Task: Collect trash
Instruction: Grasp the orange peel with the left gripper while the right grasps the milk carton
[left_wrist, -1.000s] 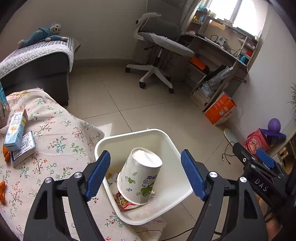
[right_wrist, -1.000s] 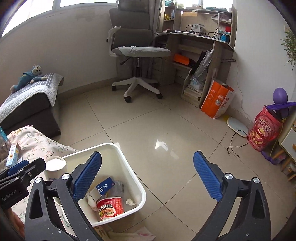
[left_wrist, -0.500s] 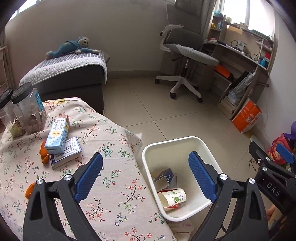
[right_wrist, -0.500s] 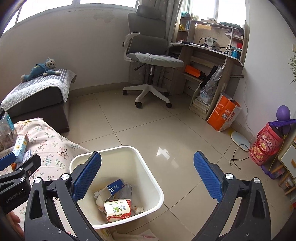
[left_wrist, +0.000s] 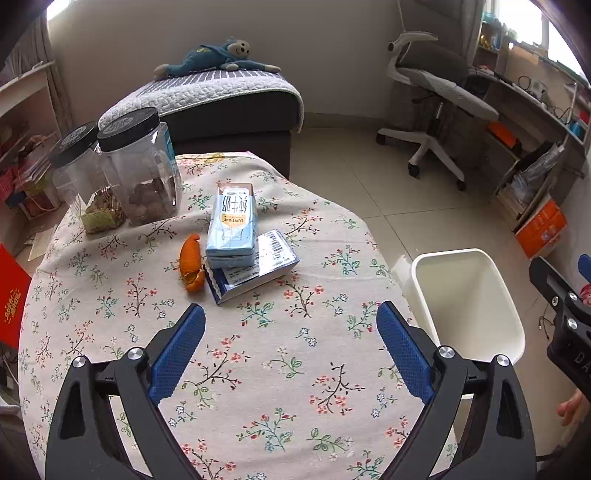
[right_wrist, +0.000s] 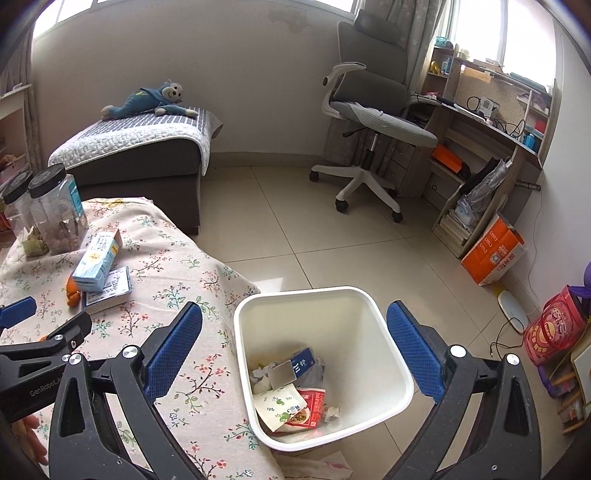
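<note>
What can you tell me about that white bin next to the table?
The white bin looks like smooth plastic, roughly square with rounded corners and a rolled rim, narrowing downward. It stands upright and lidless on the tiled floor, close against the hanging edge of the flowered tablecloth. It is far from full: a paper cup, a red wrapper, a blue carton and crumpled tissue lie at the bottom. Neither gripper touches it.

I count two clear jars (left_wrist: 122, 173) with black lids, one blue carton (left_wrist: 232, 225), one flat box (left_wrist: 258, 267), one orange peel (left_wrist: 190, 262), one white bin (right_wrist: 321, 365), one plush monkey (right_wrist: 151, 98), one office chair (right_wrist: 369, 110).
</note>
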